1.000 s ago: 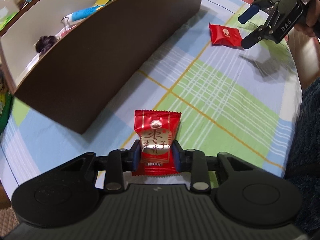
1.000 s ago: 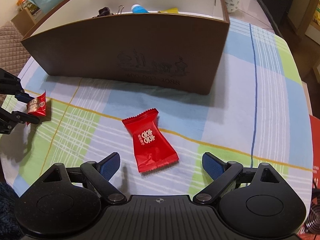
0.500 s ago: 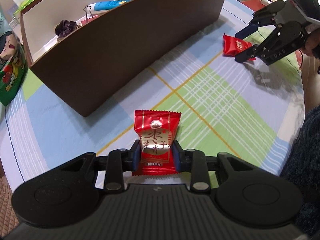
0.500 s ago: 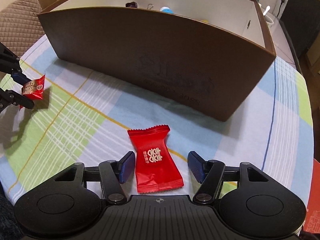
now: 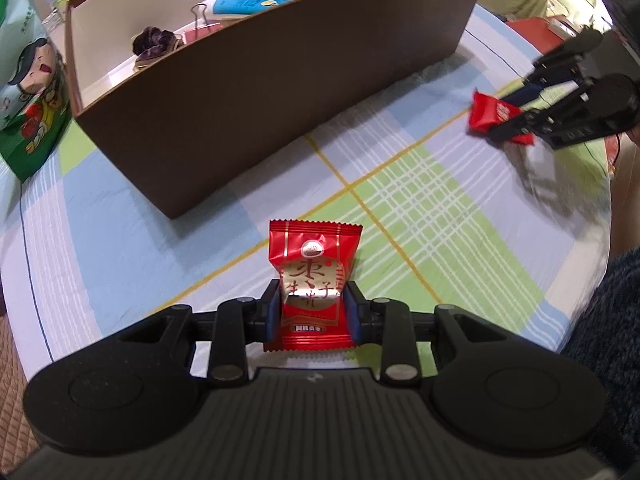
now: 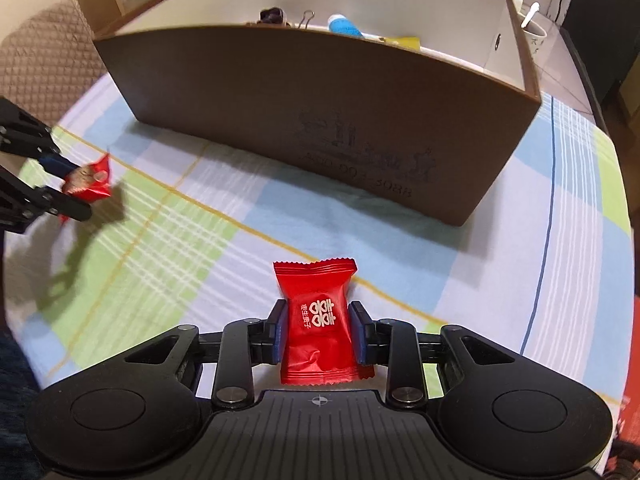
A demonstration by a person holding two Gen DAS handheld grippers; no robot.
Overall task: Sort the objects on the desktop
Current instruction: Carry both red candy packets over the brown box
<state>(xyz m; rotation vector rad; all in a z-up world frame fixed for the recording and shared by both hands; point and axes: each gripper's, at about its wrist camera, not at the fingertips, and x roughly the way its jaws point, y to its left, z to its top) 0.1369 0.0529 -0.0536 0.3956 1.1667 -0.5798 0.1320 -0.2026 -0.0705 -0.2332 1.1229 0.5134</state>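
We see the left gripper [image 5: 311, 309] closed on a red candy packet with gold lettering [image 5: 314, 280], its blue pads pressing the wrapper's two sides. The right gripper [image 6: 320, 330] is likewise closed on a plain red candy packet with white characters [image 6: 318, 324]. Both packets are held above the checked tablecloth [image 5: 420, 216], near the front wall of the brown box [image 5: 272, 92]. Inside the box, toward its far side, lie a dark hair tie [image 5: 154, 42], a binder clip [image 5: 202, 14] and a blue tube [image 5: 248, 2]. A green snack bag [image 5: 28, 92] stands just left of the box.
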